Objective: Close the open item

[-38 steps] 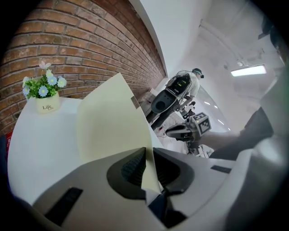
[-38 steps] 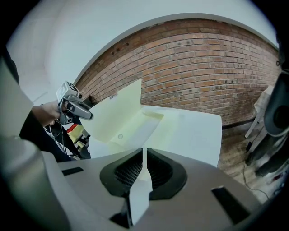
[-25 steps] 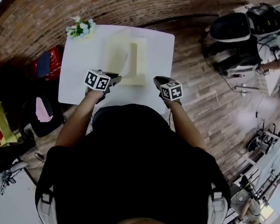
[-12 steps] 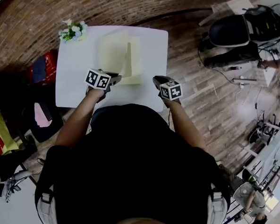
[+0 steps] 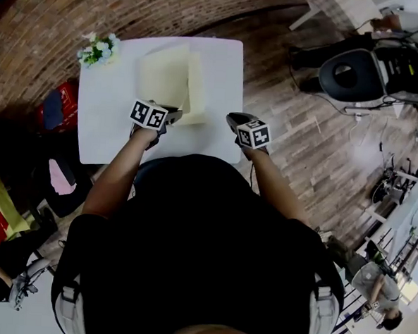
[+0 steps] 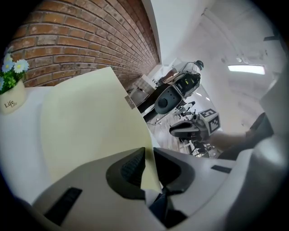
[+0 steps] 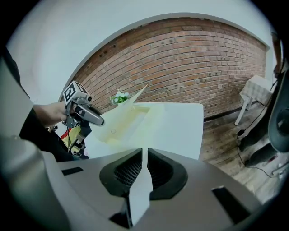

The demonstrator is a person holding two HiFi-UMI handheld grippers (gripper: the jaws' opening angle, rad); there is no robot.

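Folder [image 5: 194, 91], pale yellow, lies open on the far middle of the white table [image 5: 113, 125], and we see its left cover [image 6: 90, 122] lifted off the tabletop and standing at a slant while the right half stays flat. We hold that cover by its near edge in the left gripper [image 6: 149, 155], whose jaws are pinched on the thin sheet, one ribbed pad on each side of it. Our right gripper [image 7: 144, 155] hangs apart from the folder, above the near right corner of the table; its jaws stand a narrow slit apart with nothing between them, and we see only the white tabletop through the gap. Both grippers point forward and down toward the table, each with its marker cube on top. At the far left corner of the table stands a small white pot of flowers [image 5: 96, 48], well clear of the folder. Beyond the table runs a brick wall [image 5: 99, 8], and the floor [image 5: 302, 140] to the right is of wooden boards. A black chair [image 5: 349, 74] stands off to the far right, well away from the table, and we make out red and yellow bags on the floor to the left
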